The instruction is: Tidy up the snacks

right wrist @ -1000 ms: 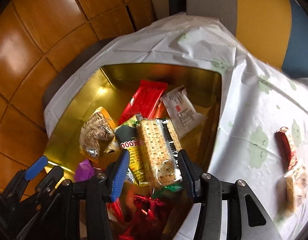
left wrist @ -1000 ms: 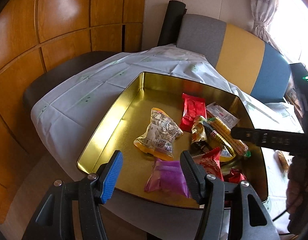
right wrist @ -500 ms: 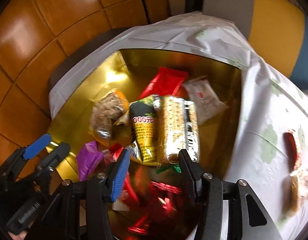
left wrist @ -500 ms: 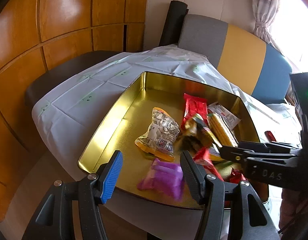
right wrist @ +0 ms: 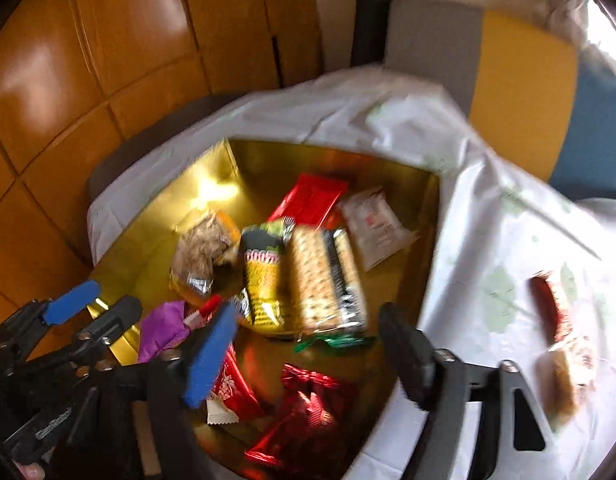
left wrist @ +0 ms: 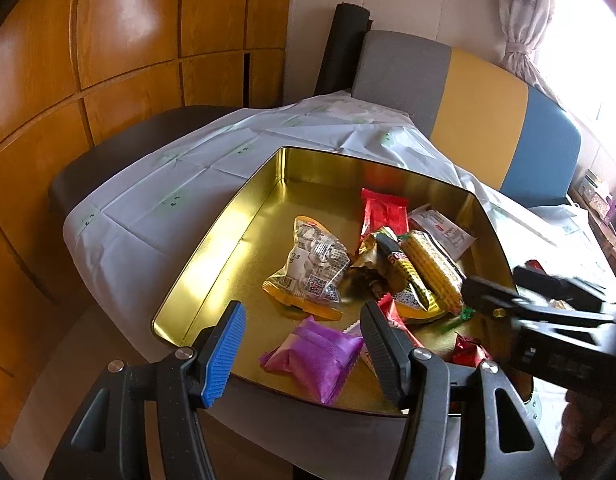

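Observation:
A gold tin (left wrist: 212, 256) on the white tablecloth holds several snack packets. My left gripper (left wrist: 304, 320) hangs open over the tin's near edge, just above a purple packet (left wrist: 312, 354), with nothing between its fingers. My right gripper (right wrist: 308, 316) is at the tin's right side and its jaws are opening. The long cracker pack (right wrist: 324, 276) lies in the tin on a yellow packet (right wrist: 262, 284), ahead of the spread fingers, and neither pad touches it. In the left wrist view the right gripper (left wrist: 494, 280) shows beside that cracker pack (left wrist: 430, 274).
In the tin also lie a clear nut bag (left wrist: 312, 264), a red packet (right wrist: 308, 200), a white sachet (right wrist: 372, 228) and red foil packets (right wrist: 304, 412). Two snacks (right wrist: 548, 308) lie on the cloth to the right. A striped chair back (left wrist: 480, 112) stands behind.
My right gripper, shut on the cracker pack before, has spread its jaws and drawn back; the pack now rests in the tin. The left gripper has stayed where it was.

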Demonstrator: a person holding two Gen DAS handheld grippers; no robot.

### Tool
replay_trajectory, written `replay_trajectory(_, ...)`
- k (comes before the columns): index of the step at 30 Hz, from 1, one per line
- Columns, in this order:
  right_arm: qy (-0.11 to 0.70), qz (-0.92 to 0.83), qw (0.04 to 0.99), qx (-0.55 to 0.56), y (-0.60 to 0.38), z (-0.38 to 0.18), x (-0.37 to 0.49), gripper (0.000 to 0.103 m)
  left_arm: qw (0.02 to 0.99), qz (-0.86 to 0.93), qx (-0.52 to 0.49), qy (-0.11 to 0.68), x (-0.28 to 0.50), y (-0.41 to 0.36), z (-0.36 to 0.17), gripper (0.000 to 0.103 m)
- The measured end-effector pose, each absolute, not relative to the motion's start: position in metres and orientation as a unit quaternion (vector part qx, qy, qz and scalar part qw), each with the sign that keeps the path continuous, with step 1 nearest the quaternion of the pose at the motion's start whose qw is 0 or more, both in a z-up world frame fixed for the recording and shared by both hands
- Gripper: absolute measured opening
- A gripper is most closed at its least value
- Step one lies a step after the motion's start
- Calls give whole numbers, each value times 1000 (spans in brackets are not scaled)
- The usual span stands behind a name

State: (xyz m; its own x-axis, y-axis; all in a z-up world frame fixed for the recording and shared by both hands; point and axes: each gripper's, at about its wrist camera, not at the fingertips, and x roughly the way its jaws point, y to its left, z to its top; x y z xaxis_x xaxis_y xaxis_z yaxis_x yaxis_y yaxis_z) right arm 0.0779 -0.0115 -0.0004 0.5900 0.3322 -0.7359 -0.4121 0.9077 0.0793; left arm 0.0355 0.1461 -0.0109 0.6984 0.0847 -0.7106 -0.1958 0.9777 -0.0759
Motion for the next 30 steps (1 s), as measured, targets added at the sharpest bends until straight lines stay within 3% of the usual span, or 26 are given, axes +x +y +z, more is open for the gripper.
replay_trajectory(5,334,179,923,-74,-29,20,53,103,921,70,-68,378,33,142,-9,60)
replay_trajectory(10,202,113,968,-93,-61,44,18,103,925,61,-64,371,32,137,-5,60)
replay_trajectory(21,343,84,934,-55,-144,35,55,103,930,46,-41,362,26,118,-1,60)
replay_trajectory(30,401,23,904,-150,-223,19,87,103,932,31,-20,361,24,101,5,60)
